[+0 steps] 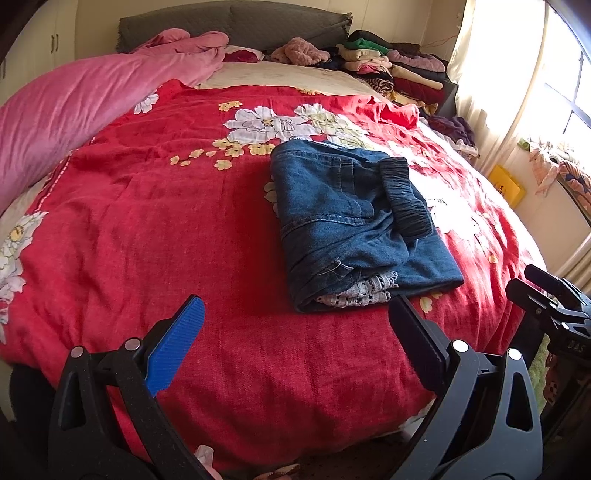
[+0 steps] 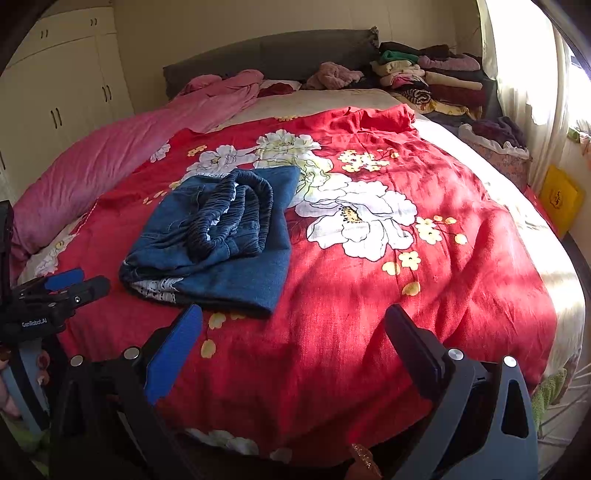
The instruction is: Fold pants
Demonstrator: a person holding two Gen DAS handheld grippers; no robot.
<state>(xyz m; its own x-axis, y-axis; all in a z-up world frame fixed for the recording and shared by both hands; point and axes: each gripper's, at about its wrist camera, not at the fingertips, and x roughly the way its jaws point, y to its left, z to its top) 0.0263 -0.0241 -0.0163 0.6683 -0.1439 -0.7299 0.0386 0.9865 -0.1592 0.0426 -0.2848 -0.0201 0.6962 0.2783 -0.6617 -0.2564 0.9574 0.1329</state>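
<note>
The folded pair of blue denim pants with a dark gathered elastic waistband point(image 1: 360, 225) lies on the red floral bedspread point(image 1: 166, 206), ahead of the left gripper point(image 1: 295, 332) and a little toward its black right finger; white lace trim shows at the folded edge nearest the fingers. The left gripper's fingers stand wide apart with nothing between them, and bare bedspread lies between its fingertips and the pants.

From the right wrist view, the same pants point(image 2: 218, 240) lie ahead of and beyond the blue-padded left finger, with the waistband resting on top of the bundle. The right gripper point(image 2: 295, 328) is also spread wide and holds nothing; directly ahead between its fingers is sunlit bedspread point(image 2: 406, 295) with large white flowers. The left gripper point(image 2: 70, 288) shows at the left edge of this view, near the pants but apart from them.

Past the pants, a rumpled pink quilt point(image 1: 85, 107) runs along the far left side of the bed, and a stack of folded clothes in mixed colours point(image 1: 391, 66) sits at the far right by the grey headboard point(image 1: 236, 22). A yellow box point(image 2: 559, 199) stands off the bed to the right, near the bright window curtain point(image 1: 491, 74).
</note>
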